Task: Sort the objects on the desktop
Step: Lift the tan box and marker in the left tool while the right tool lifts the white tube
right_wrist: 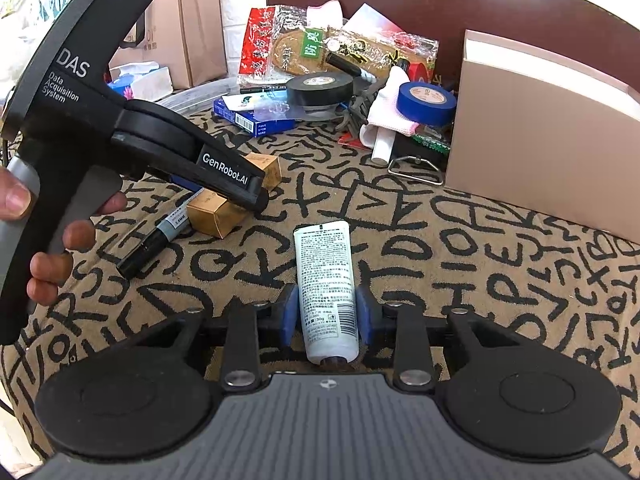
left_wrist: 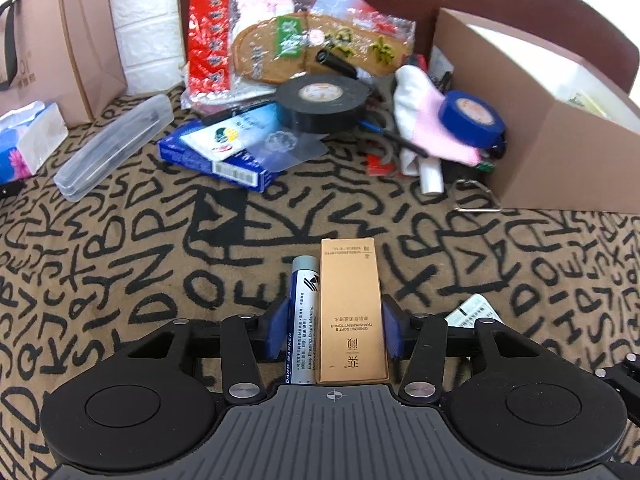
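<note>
Left wrist view shows me what the right one half hides: my left gripper (left_wrist: 335, 330) has its blue pads (left_wrist: 391, 332) spread around two things lying side by side, a gold toner box (left_wrist: 351, 312) and a whiteboard marker (left_wrist: 303, 320). The right pad sits just beside the box's edge and the left pad beside the marker; I cannot tell whether either is truly pressed. From the right wrist view the same gripper's black body covers the middle of that box (right_wrist: 224, 210), and only there do I see the marker's black cap end (right_wrist: 148, 248) and the fingers of my left hand (right_wrist: 48, 264) on the grey handle.

My right gripper (right_wrist: 327, 312) is partly open, its pads flanking a white tube (right_wrist: 326, 284) that lies lengthwise between them with its dark cap towards the camera. The pads look to be at the tube's sides, but contact is not clear. In the left wrist view, only a corner of that tube (left_wrist: 474, 312) peeks out at the right.

Both items rest on the patterned cloth (right_wrist: 460, 264) near its front edge. Farther back, towards the rear edge, sits the clutter: a black tape roll (left_wrist: 322, 100), a blue tape roll (left_wrist: 472, 118), a blue carton (left_wrist: 218, 152), a clear pen case (left_wrist: 114, 148) and a pink-white glove (left_wrist: 424, 120). A cardboard box (left_wrist: 560, 152) stands at the back right, a tissue pack (left_wrist: 28, 140) at the left edge.
</note>
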Available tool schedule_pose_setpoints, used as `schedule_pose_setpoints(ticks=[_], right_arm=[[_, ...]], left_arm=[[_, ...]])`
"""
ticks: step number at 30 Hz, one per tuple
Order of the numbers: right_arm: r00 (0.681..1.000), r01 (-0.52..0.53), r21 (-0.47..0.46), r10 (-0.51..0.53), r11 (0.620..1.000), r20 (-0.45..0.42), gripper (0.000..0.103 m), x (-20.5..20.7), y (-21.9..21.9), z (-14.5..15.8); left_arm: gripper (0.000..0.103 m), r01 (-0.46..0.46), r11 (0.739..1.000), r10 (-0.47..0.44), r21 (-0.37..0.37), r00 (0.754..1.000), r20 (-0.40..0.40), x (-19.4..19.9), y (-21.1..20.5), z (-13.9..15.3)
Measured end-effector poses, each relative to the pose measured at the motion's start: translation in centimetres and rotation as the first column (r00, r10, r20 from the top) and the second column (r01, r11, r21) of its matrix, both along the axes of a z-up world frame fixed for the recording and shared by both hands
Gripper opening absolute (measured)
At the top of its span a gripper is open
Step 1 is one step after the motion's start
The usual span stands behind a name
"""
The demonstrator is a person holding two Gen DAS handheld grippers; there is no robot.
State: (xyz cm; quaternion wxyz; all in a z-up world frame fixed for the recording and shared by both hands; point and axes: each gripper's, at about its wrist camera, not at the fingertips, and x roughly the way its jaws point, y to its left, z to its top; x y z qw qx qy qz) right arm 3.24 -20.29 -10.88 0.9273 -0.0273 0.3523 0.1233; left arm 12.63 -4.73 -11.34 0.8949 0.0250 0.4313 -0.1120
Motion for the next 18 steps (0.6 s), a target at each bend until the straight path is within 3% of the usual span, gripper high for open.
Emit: schedule_pose_setpoints(ticks=[8,18], right_arm=[[0.996,0.03,0.037,-0.033,0.999,0.077,0.034,0.0,-2.4,2.7],[0.964,0.115,0.094,-0.134,0.989,0.231,0.034,2.5,-8.4,9.8]], left_arm=[[0.049,0.079,0.997,-0.078,-0.019,0.994,0.081,-0.5,-3.4,4.0],[0.049,0.193,0.979,-0.176,-0.064,0.964,0.201,2.0,-10.3,10.8]])
